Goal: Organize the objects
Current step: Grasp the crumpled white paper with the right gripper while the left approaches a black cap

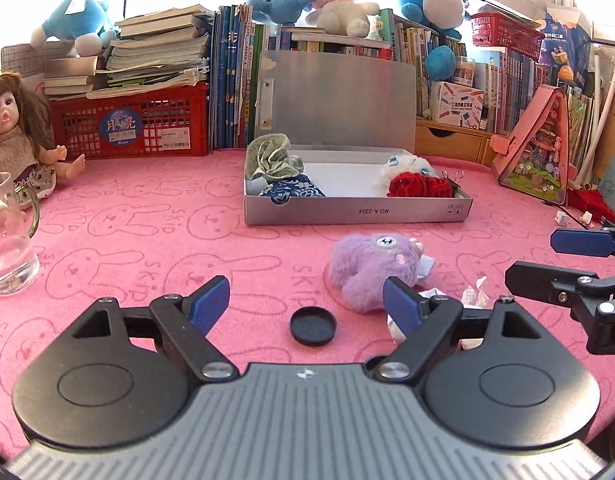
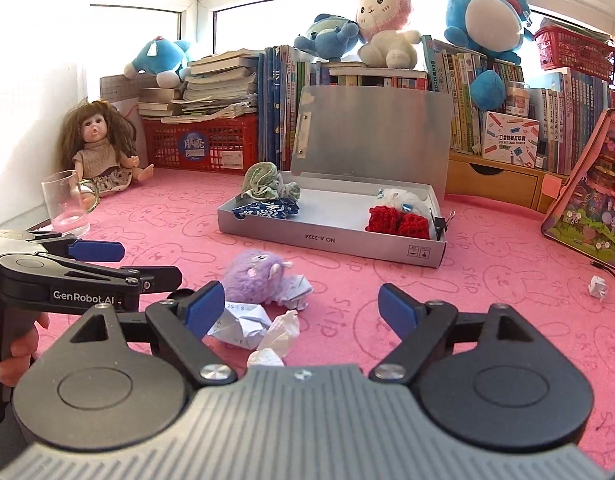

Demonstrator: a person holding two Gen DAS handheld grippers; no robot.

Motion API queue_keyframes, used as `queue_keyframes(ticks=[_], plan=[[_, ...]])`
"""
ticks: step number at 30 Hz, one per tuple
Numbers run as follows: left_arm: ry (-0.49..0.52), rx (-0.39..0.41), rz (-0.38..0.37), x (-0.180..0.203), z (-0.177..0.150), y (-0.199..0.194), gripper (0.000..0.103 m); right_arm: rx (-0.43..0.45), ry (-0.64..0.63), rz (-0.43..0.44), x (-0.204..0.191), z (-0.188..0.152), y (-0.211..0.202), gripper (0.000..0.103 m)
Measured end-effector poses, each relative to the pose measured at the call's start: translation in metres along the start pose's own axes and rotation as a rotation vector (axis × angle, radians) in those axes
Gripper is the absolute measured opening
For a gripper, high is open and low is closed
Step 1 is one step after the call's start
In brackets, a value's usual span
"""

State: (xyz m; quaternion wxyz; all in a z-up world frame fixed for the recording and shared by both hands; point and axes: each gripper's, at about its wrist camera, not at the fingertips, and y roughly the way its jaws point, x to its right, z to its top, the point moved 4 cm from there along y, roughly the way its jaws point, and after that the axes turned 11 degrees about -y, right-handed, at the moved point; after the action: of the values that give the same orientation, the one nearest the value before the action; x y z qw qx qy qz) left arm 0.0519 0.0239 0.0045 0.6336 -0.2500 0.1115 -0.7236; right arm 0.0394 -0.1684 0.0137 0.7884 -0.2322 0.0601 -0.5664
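Note:
An open silver box (image 1: 347,210) (image 2: 327,236) sits mid-table on the pink cloth, holding a green and blue cloth bundle (image 1: 277,172) (image 2: 267,196) at its left and a white and red knitted toy (image 1: 417,180) (image 2: 399,216) at its right. A purple fluffy toy (image 1: 371,268) (image 2: 255,280) lies in front of the box. A black round lid (image 1: 313,325) lies between my left gripper's fingers. My left gripper (image 1: 307,304) is open and empty. My right gripper (image 2: 303,308) is open and empty above crumpled paper scraps (image 2: 259,328).
A glass cup (image 1: 7,240) (image 2: 67,204) stands at the left near a doll (image 1: 15,136) (image 2: 101,148). Books, a red crate (image 1: 139,124) and plush toys line the back. A pink case (image 1: 539,152) (image 2: 595,208) leans at the right. A paper scrap (image 2: 597,286) lies right.

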Motion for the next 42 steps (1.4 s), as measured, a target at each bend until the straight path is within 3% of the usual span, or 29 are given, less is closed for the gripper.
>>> queue_keyframes(ticks=[5,7,9,14,17,24,32,36,38,42], plan=[[0.012,-0.02,0.002,0.0,-0.02,-0.01,0.082,-0.044,0.004,0.013,-0.013,-0.015,0.001,0.077],[0.018,-0.024,0.004,0.002,-0.024,-0.011,0.07,-0.069,0.03,0.024,-0.015,-0.021,0.005,0.058],[0.016,-0.035,0.004,0.004,-0.028,-0.011,0.056,-0.092,0.045,0.033,-0.016,-0.025,0.01,0.049],[0.017,-0.051,-0.027,0.009,-0.033,-0.012,0.054,-0.125,0.047,0.043,-0.022,-0.031,0.021,0.047],[0.029,-0.054,-0.034,0.013,-0.036,-0.012,0.054,-0.154,0.065,0.047,-0.023,-0.035,0.027,0.032],[0.061,-0.055,-0.049,0.022,-0.044,-0.01,0.054,-0.126,0.093,-0.013,-0.01,-0.032,0.014,0.031],[0.08,-0.058,-0.048,0.026,-0.051,-0.004,0.054,-0.17,0.065,-0.133,0.01,-0.047,0.009,0.033],[0.102,-0.045,-0.042,0.029,-0.053,-0.003,0.054,-0.171,0.063,-0.148,0.011,-0.054,0.009,0.039],[0.109,-0.043,-0.042,0.03,-0.054,-0.003,0.055,-0.166,0.06,-0.156,0.01,-0.055,0.01,0.052],[0.12,-0.04,-0.043,0.032,-0.055,-0.002,0.056,-0.156,0.069,-0.155,0.008,-0.057,0.011,0.054]])
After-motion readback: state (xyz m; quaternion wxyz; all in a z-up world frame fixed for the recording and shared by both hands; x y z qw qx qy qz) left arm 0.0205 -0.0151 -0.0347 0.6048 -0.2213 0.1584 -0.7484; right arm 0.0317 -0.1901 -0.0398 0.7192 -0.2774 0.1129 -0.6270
